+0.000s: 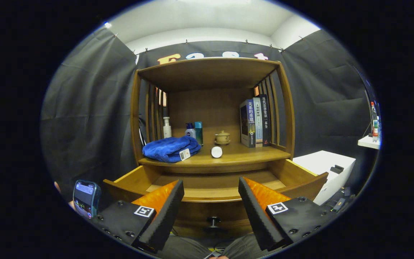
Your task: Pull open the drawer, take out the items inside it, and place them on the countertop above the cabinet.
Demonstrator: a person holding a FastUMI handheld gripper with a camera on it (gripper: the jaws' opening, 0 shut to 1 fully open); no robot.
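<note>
With the drawer [212, 187] pulled out and seemingly bare, the gripper [210, 212] hung wide open and empty; the towel [171, 148] lay on the worktop [243, 153] at eleven o'clock, so withdrawing straight seemed wisest.

Countertop [250, 155] bears towel [171, 148], bottles [166, 127], teacup [222, 137], books [255, 122].

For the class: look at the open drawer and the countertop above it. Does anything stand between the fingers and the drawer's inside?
Nothing visible does. The gripper has its fingers open, just before the pulled-out drawer, with only its front edge and knob ahead. The visible drawer floor looks bare. On the countertop lie a blue towel and a small white item.
</note>
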